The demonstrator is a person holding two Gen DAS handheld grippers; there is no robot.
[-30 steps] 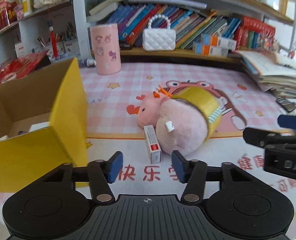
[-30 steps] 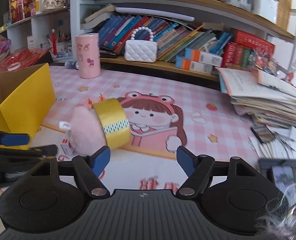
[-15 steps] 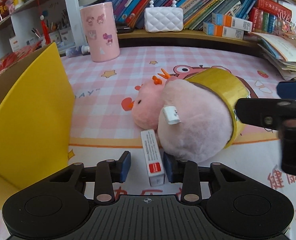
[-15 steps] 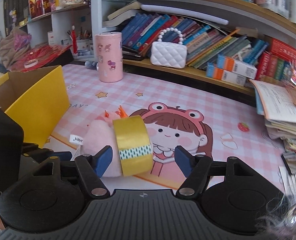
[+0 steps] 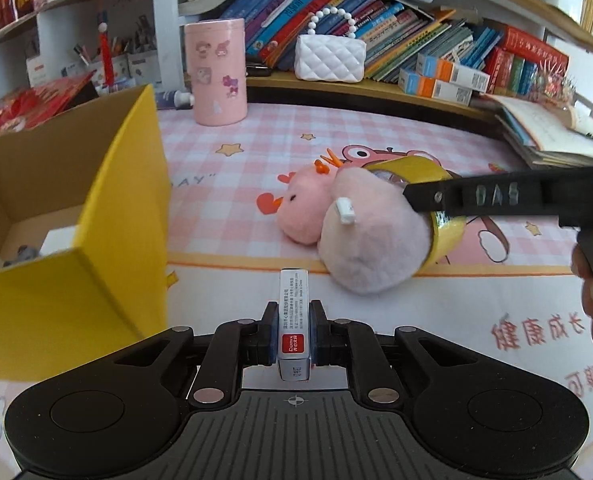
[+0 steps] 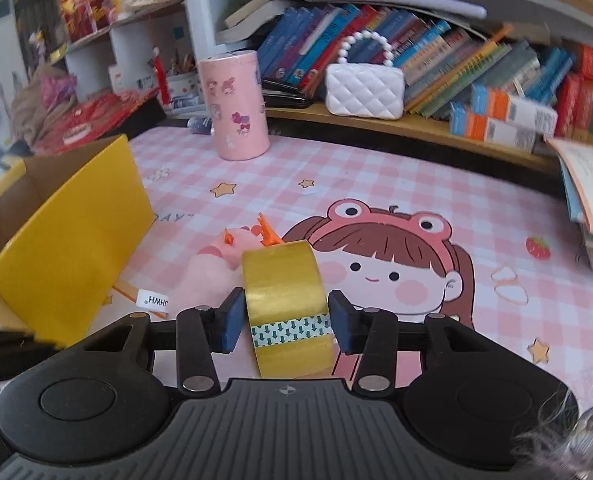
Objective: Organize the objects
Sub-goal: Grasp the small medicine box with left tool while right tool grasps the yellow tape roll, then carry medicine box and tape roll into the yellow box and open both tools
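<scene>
Clamping a small box (image 5: 293, 316) between its pads, the left gripper (image 5: 293, 330) holds it above the tabletop (image 5: 436, 312), right of the yellow carton (image 5: 76, 272). The right gripper (image 6: 284, 318) straddles the tape roll (image 6: 286, 296), pads not quite touching, beside the pink plush (image 5: 360, 236).

Both cameras sit low over the mat (image 5: 376, 140), facing the shelf (image 5: 376, 92) at 12 o'clock. The left view looks from nearer the box (image 5: 108, 208), at its 9 o'clock. The right view is close behind the tape (image 6: 282, 280). Both share box, plush (image 5: 360, 232), tape, cup (image 6: 234, 106).
</scene>
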